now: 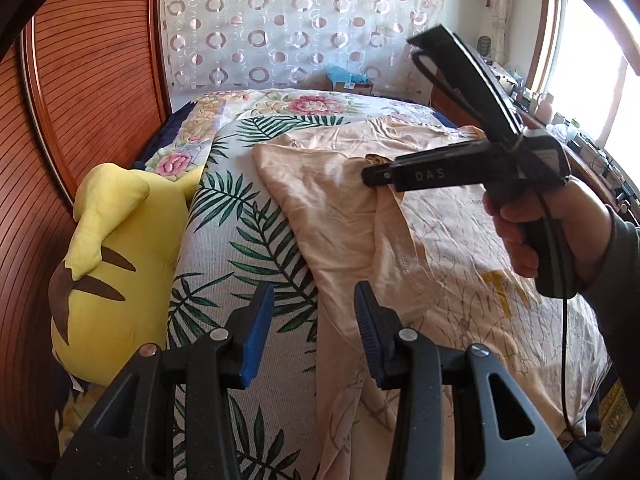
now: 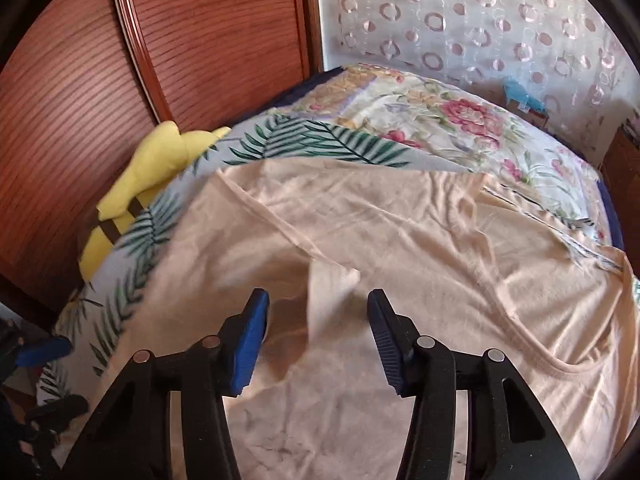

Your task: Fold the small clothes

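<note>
1. A pale peach cotton T-shirt (image 2: 420,240) with a yellow print is lying spread across the bed (image 1: 248,216), over a palm-leaf patterned bedspread, with a floral quilt (image 2: 440,116) beyond it toward the far end.
2. The left claw (image 1: 314,320) is hovering with its blue-padded jaws apart and nothing between them, just above the shirt's left edge where the cloth meets the leaf print.
3. The right claw (image 2: 318,328) is standing wide open as well, holding nothing; in its own view a small flap of peach fabric, likely a sleeve turned inward, is lying between and just ahead of its jaws.
4. In the left wrist view, the right hand (image 1: 536,232) is gripping its tool's handle above the middle of the shirt, the tool's tip pointing toward the raised fold.
5. The step in hand appears to be an early fold: one side looks partly brought in, while the body is lying otherwise flat and wrinkled.
6. The next move probably calls for each claw to pinch an edge or corner of the shirt and carry it across evenly, keeping the layers from bunching.
7. A yellow plush toy (image 1: 104,264) with brown stripes is sitting against the reddish wooden slatted panel (image 2: 168,48), beside the bed and apart from the shirt.
</note>
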The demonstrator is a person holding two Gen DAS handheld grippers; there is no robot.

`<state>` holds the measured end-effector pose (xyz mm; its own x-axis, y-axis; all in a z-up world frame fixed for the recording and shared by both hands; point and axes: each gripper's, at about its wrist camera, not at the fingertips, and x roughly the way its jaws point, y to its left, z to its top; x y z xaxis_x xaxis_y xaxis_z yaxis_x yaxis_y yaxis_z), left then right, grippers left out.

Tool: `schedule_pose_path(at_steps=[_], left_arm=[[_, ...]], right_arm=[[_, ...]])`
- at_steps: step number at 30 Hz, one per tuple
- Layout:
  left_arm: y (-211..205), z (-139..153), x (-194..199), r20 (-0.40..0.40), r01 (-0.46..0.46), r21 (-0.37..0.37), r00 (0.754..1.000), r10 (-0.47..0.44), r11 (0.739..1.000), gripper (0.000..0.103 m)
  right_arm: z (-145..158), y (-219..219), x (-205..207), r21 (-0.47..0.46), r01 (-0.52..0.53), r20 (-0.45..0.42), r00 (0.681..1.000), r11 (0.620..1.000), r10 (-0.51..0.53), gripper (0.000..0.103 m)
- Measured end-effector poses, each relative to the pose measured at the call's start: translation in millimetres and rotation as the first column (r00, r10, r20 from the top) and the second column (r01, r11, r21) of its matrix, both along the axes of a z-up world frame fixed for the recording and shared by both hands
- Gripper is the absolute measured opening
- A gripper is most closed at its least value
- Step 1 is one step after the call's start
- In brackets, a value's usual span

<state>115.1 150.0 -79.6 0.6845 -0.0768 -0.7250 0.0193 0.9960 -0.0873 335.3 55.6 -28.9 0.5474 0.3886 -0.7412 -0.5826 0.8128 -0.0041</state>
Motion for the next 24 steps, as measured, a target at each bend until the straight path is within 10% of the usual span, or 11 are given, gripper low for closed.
schedule_pose_path(at_steps=[24], left_arm=[[-62.5,3.4,32.5,0.002,0.063,0.047,0.998,-0.063,0.997,0.043]], right_arm=[[10.2,-159.6,-93.9,0.046,0.043,0.057,0.997,0.998,-0.046,0.052]])
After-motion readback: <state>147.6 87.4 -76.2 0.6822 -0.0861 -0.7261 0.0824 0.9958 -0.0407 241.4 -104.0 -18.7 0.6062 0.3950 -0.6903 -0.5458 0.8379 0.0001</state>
